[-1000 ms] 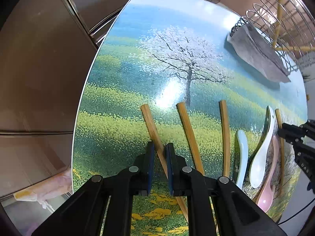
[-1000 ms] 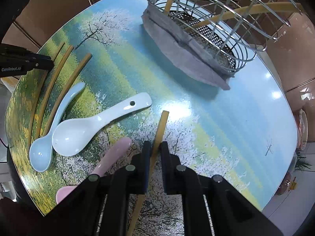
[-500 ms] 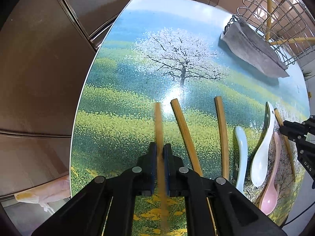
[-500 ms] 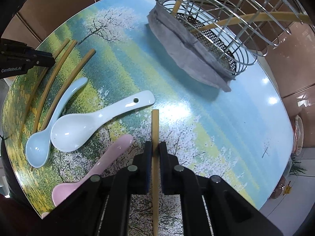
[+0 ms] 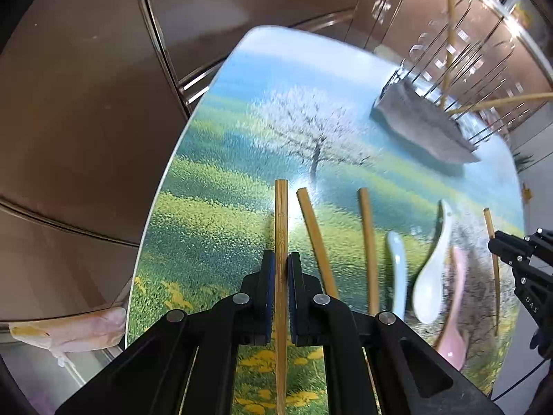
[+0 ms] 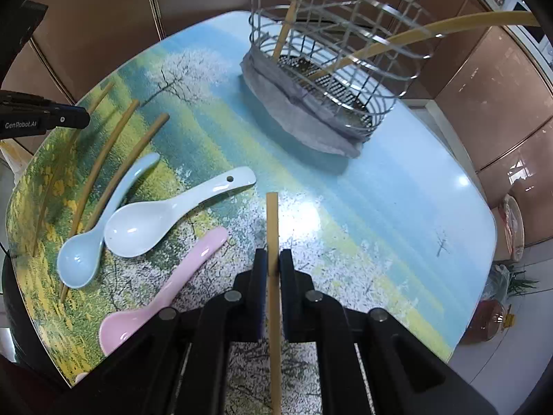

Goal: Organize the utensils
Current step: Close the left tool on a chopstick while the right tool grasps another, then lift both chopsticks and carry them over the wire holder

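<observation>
My left gripper is shut on a bamboo chopstick that sticks out straight ahead, lifted off the table. Two more chopsticks lie just to its right, then a pale blue spoon, a white spoon and a pink spoon. My right gripper is shut on another chopstick, raised over the table beside the pink spoon. Ahead of it stands the wire basket on a grey cloth, with two chopsticks leaning inside.
The landscape-print table has a rounded edge, with brown cabinet fronts close behind and to the left. A plastic bag hangs below the left edge. Bags and a plant sit on the floor at the right.
Both grippers closed on their chopsticks and rose with them; each stick swung into line with its jaws. Both views now look more toward the basket.
</observation>
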`<state>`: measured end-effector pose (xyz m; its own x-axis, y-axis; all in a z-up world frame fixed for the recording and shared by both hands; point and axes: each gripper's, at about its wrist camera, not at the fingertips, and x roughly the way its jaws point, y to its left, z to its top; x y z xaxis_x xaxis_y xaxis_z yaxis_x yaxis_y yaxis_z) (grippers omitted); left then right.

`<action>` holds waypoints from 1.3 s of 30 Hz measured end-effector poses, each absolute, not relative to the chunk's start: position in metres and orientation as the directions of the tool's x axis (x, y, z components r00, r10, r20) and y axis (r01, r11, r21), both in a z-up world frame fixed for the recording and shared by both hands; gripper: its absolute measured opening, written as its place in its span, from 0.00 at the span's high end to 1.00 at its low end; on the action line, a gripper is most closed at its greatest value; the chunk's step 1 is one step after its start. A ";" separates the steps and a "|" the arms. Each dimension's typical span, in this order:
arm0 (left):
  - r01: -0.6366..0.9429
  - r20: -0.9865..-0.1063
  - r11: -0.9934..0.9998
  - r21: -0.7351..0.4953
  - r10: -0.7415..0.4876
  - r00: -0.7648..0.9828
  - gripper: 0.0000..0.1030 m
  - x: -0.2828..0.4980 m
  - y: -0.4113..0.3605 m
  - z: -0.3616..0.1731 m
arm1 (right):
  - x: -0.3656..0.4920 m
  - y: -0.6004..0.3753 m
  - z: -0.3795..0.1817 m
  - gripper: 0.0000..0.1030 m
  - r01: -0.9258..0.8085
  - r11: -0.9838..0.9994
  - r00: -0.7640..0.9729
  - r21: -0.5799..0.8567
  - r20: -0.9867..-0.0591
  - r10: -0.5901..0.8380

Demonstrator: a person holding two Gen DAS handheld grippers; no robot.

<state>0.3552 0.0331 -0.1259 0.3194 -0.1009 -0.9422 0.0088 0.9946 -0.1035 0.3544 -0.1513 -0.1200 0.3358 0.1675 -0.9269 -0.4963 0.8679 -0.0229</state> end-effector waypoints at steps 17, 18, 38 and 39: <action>0.037 -0.837 0.977 -0.212 -0.201 0.508 0.94 0.291 0.046 -0.030 | 0.304 -0.185 -0.029 0.94 -0.432 0.902 0.502 0.010 -0.828 0.249; 0.046 -0.827 0.975 -0.219 -0.210 0.521 0.94 0.286 0.044 -0.022 | 0.300 -0.184 -0.023 0.94 -0.431 0.903 0.513 0.008 -0.821 0.252; 0.185 -0.509 0.919 -0.348 -0.351 0.786 0.94 0.330 -0.010 0.135 | 0.341 -0.207 0.131 0.94 -0.363 0.927 0.769 0.095 -0.532 0.356; 0.182 -0.495 0.917 -0.355 -0.350 0.796 0.94 0.338 -0.011 0.139 | 0.345 -0.207 0.137 0.94 -0.362 0.926 0.778 0.103 -0.514 0.361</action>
<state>0.3380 -0.0107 0.1391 0.7956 -0.3498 -0.4947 0.1820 0.9168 -0.3555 0.3454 -0.2073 0.1373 0.7779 0.3613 -0.5142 -0.3622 0.9264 0.1028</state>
